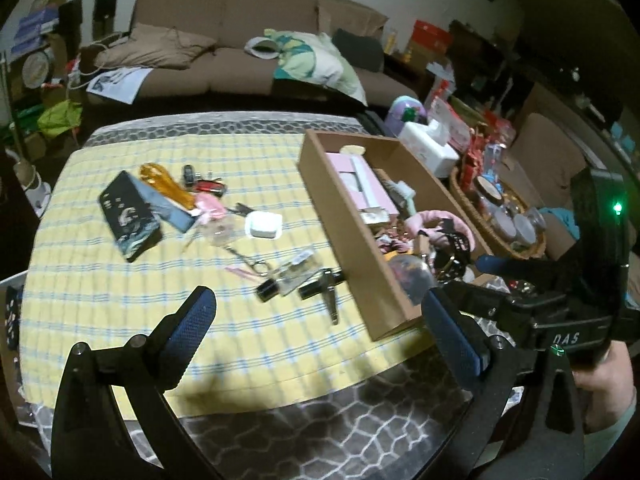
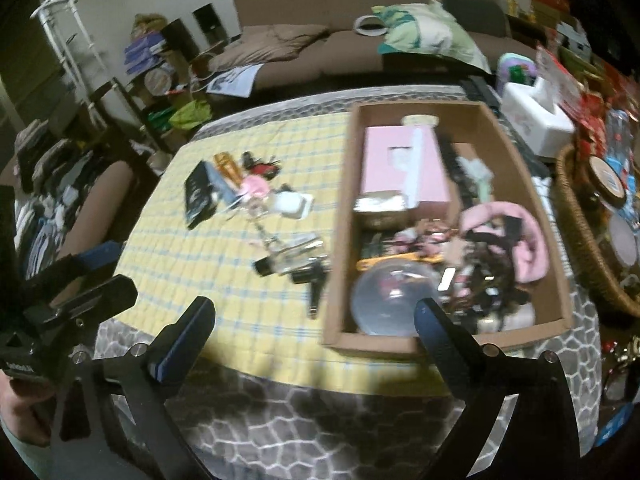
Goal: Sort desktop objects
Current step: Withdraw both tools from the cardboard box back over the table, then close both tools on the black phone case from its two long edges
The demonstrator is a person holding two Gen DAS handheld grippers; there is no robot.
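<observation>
Tool (image 2: 314, 322) agape; box (image 2: 338, 216) contents blurred

Bare yellow cloth (image 1: 100, 320) fills the near-left bench, giving open passage. Mid-bench clutter bars the way: dark box (image 1: 130, 216), white case (image 1: 263, 226), scissors (image 1: 250, 262) and black tubes (image 1: 298, 286) just beside the carton (image 1: 332, 220). The carton's upright walls block low sideways passage; its inside is packed, pink box (image 2: 404, 168) behind, clear dome (image 2: 390, 300) near. A basket (image 2: 580, 240) crowds its right.

White letters "DAS" stand on the black right claw body (image 1: 568, 338).
</observation>
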